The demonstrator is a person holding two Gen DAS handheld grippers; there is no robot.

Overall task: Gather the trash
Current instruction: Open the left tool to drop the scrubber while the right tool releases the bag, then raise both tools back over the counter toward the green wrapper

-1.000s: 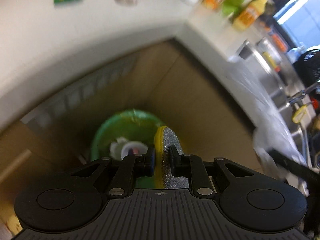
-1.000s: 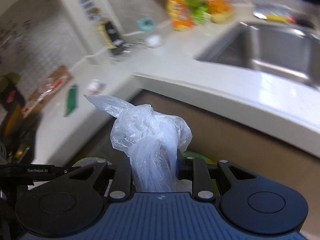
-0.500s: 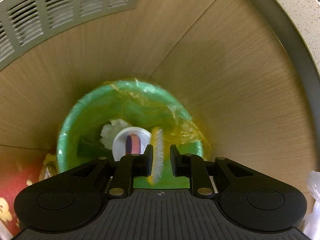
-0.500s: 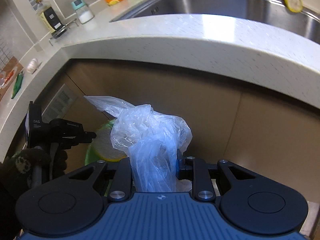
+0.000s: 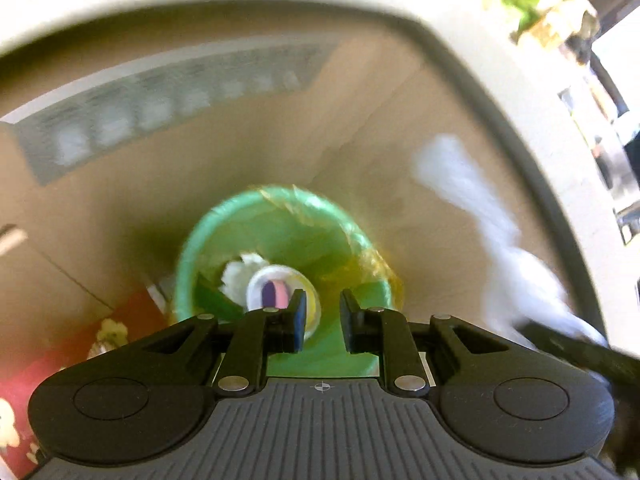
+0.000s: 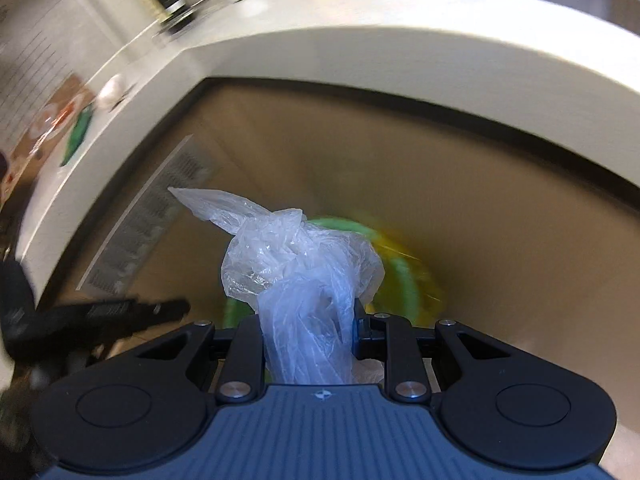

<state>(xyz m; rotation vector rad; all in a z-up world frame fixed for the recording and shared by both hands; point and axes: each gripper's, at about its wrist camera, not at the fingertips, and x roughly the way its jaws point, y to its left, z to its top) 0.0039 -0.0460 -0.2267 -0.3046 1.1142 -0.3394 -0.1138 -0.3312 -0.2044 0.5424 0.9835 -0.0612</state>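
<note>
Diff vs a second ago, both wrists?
Left tongs let go of the yellow sponge; its jaws have just been opening and now stand empty over the green plastic bin, sponge no longer in view. Unchanged: right tongs clamped on the crumpled clear plastic bag.

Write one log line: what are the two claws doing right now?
left claw: open, empty, above green bin | right claw: shut on plastic bag | bag not yet in bin

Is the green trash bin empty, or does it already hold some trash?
It holds trash. In the green trash bin lie a white round lid and crumpled white paper.
</note>
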